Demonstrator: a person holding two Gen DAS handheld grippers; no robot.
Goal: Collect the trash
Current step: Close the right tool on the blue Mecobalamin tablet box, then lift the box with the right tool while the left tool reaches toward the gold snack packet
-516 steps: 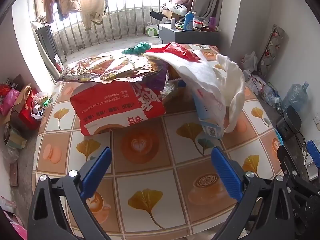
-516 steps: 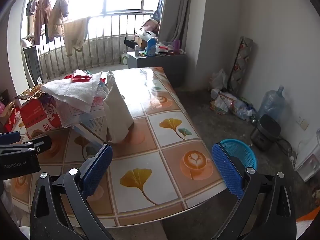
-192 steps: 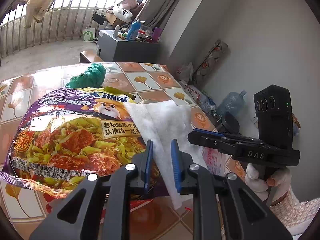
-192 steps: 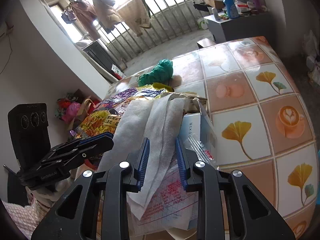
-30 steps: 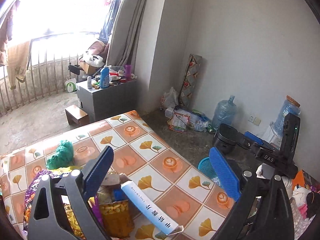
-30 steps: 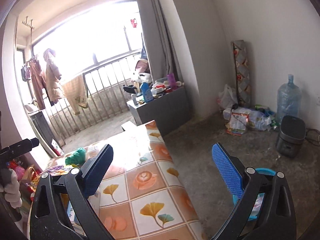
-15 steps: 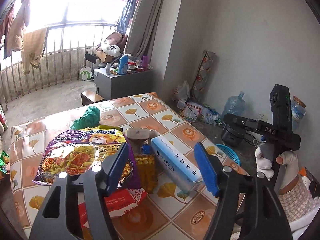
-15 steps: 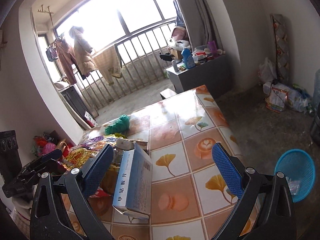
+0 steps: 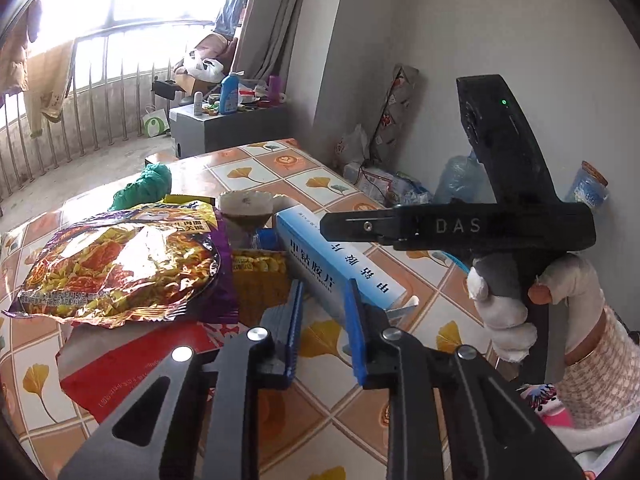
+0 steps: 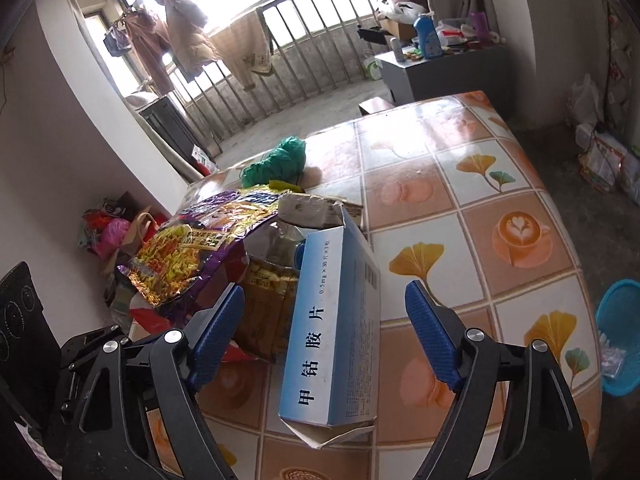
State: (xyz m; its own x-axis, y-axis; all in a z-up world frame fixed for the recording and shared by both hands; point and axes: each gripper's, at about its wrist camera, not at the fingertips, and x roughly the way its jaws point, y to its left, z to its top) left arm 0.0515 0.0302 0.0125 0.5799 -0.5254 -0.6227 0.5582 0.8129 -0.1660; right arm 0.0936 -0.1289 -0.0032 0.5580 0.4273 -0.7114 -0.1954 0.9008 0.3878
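A long blue-and-white medicine box (image 10: 334, 320) lies on a table (image 10: 460, 168), its white side printed with dark characters and its near end flap torn open. Just left of the box sits a pile of wrappers: a crinkled purple noodle packet (image 9: 120, 264) with a glossy food picture, a yellow snack bag (image 10: 268, 300) touching the box's left side, and a red bag (image 9: 132, 364) under the packet. Behind the box stands a torn grey carton (image 10: 312, 210); beyond that lies a bunched green plastic bag (image 10: 278, 160).

The table wears an oilcloth of orange and cream squares with ginkgo leaves and coffee cups. To the right of the box, down on the concrete floor, is a blue basket (image 10: 618, 340). Far behind the box are a grey cabinet (image 10: 444, 68) crowded with bottles, and balcony railings hung with clothes.

The right gripper (image 10: 324, 340) points down over the box — its blue pads straddle the box with clear gaps on both sides, and its jaws are closing. The left gripper (image 9: 322, 330) hovers at the box's near left corner, its jaws closing, now narrowly apart with nothing between them. A gloved hand (image 9: 504, 312) holds the right gripper's handle.
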